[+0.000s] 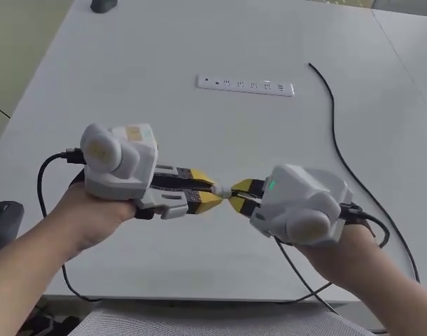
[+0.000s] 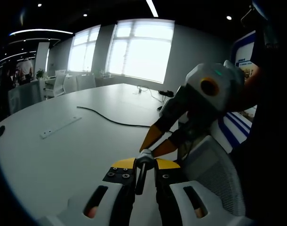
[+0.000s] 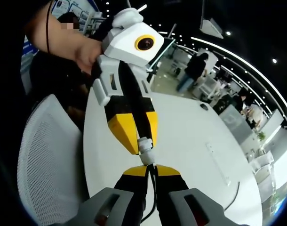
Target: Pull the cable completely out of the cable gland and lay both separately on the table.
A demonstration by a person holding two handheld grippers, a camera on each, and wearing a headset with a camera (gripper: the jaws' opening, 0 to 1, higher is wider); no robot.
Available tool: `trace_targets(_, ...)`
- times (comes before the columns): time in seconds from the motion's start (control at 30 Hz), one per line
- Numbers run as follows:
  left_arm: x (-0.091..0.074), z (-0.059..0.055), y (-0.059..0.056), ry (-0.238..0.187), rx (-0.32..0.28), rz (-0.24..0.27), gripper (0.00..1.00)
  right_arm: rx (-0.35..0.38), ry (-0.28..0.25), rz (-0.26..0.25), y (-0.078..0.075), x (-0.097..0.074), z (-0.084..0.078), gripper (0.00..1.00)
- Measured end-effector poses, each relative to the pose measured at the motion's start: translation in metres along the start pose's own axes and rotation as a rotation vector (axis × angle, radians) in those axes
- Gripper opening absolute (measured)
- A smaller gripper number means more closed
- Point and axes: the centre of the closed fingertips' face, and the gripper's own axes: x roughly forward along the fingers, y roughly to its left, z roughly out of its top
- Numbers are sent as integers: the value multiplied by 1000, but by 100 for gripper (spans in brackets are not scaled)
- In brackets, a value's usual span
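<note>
Head view, cable gland [image 1: 225, 191] between meeting tips, left tongs [image 1: 217, 192] clamped on it, right tongs [image 1: 234, 194] pinching cable [image 3: 152, 186].

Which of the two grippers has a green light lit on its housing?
The right gripper: a green light glows on its white housing behind the jaws. The left gripper has a yellowish label instead.

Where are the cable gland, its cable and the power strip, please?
cable gland [image 3: 144, 146]: right gripper view, white body.
cable [image 3: 153, 183]: right gripper view, black stretch between the jaws.
power strip [image 1: 245, 85]: head view, middle of top face.
</note>
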Motion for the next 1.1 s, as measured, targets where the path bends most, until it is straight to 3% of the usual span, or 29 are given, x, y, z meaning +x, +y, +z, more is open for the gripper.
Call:
trace_targets(0.3,0,1,0,-2,3,-1,15,67,24,-11,-3,2,-12,0)
trace_targets(0.67,-2,2,1,-9,4,3,15,213,55,-23,-9,4,-36,0)
trace_targets(1.1,-1,-1,3,-3,1,2,15,283,101,-28,-8,4,-66,0)
